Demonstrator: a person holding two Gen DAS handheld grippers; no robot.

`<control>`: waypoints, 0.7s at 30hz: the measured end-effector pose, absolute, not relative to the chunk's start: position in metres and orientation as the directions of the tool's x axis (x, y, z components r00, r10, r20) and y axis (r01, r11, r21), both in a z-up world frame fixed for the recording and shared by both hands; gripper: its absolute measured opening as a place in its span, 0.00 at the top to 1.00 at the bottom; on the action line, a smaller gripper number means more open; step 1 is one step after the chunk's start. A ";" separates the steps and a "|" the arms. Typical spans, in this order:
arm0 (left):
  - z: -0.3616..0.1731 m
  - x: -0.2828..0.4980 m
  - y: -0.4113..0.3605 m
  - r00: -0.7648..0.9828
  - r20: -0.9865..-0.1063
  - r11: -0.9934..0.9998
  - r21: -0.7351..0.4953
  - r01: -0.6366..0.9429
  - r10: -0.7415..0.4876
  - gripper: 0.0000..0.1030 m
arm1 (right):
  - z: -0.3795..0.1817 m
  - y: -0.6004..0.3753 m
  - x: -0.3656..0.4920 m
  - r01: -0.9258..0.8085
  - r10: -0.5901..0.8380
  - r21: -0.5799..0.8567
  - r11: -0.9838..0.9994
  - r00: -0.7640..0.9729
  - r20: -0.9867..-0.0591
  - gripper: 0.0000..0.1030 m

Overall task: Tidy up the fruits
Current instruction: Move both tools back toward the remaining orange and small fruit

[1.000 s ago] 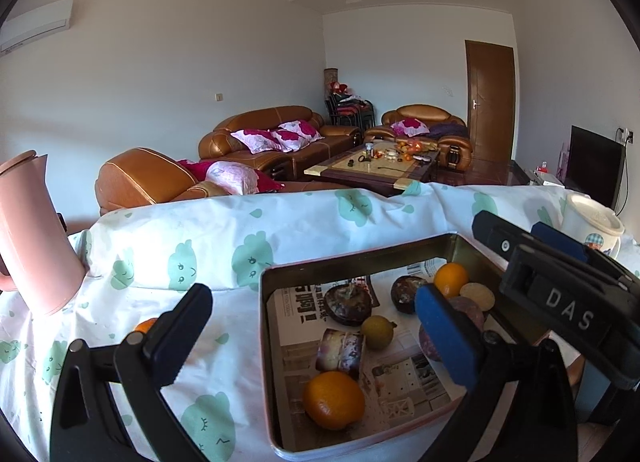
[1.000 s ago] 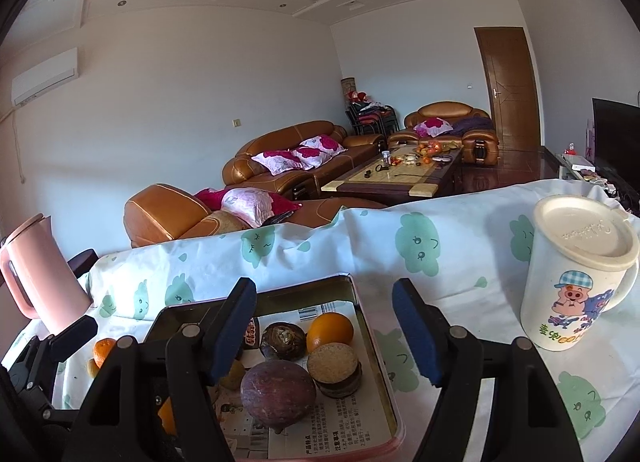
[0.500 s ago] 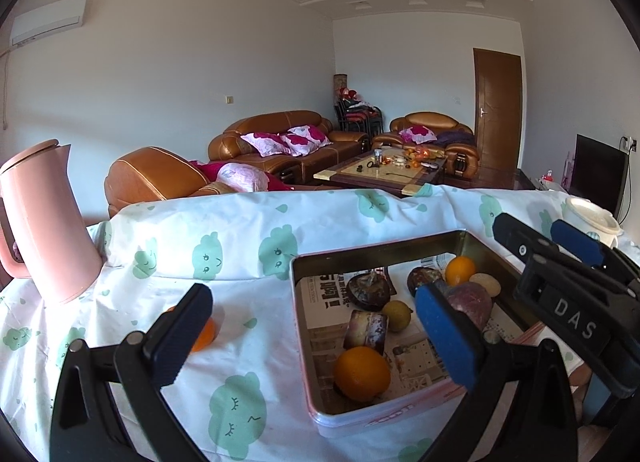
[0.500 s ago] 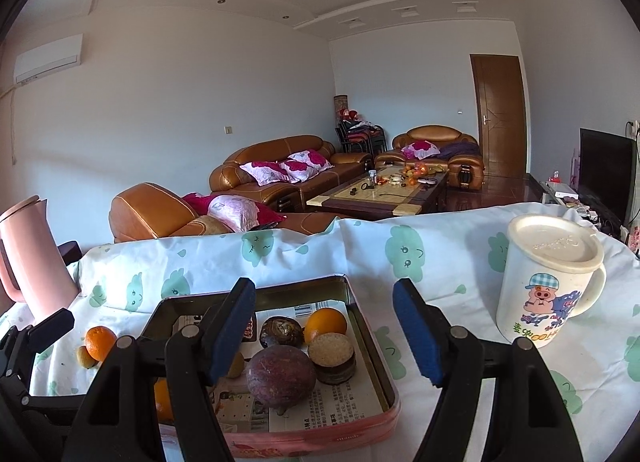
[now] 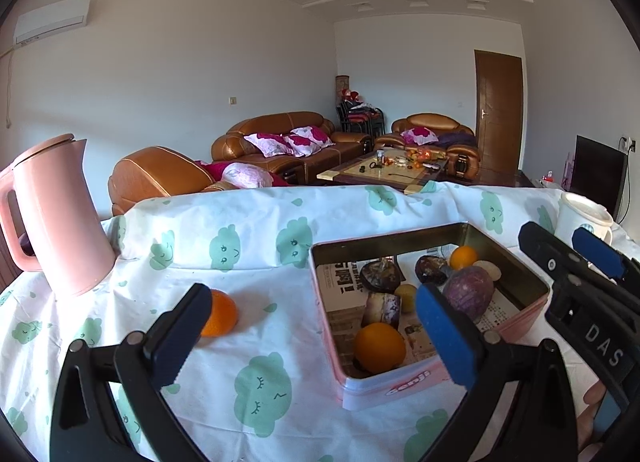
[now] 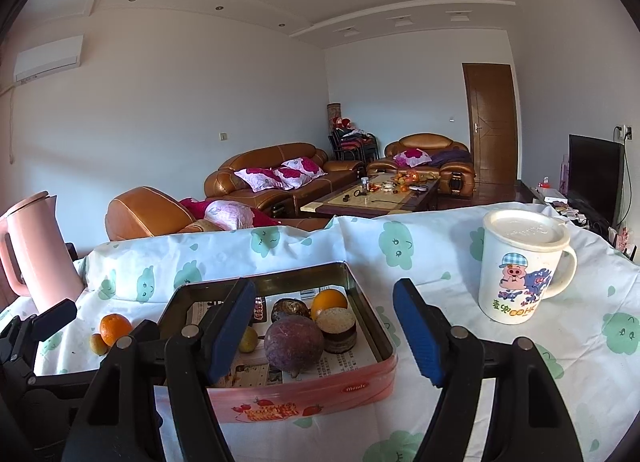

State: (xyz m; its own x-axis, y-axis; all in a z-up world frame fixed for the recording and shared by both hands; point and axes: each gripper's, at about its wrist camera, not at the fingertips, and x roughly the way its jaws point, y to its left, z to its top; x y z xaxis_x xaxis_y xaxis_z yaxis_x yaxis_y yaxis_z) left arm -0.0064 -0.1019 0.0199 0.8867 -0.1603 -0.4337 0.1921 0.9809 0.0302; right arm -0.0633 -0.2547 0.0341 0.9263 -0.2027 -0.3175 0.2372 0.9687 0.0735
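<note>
A pink tin (image 5: 384, 388) lined with newspaper holds an orange (image 5: 378, 346), a purple round fruit (image 5: 468, 292) and several smaller pieces. One loose orange (image 5: 218, 318) lies on the cloth left of the tin, just beyond my left gripper (image 5: 312, 336), which is open and empty. In the right wrist view my right gripper (image 6: 326, 328) is open too, hanging in front of the tin (image 6: 304, 394) with the purple fruit (image 6: 294, 344) seen between its fingers but farther off. The loose orange (image 6: 115, 328) and a small fruit (image 6: 98, 344) sit at the left.
A pink kettle (image 5: 60, 218) stands at the table's back left and a lidded cartoon mug (image 6: 520, 274) at the right. The white cloth with green prints (image 5: 260, 390) covers the table. Sofas and a coffee table lie beyond the far edge.
Both grippers have drawn back from the tin, which now looks smaller and farther off. The left view has shifted left, bringing the loose orange out from behind the finger.
</note>
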 end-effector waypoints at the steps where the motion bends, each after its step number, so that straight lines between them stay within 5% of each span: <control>1: 0.020 -0.006 -0.098 0.884 -0.440 0.982 0.023 0.190 -0.160 0.00 | 0.034 -0.252 -0.066 0.237 -0.202 0.073 0.969 0.927 -0.316 0.29; 21: 0.003 0.023 -0.030 0.814 -0.569 0.993 -0.025 0.119 -0.112 0.00 | 0.028 -0.181 -0.056 0.197 -0.157 0.076 0.977 0.919 -0.361 0.29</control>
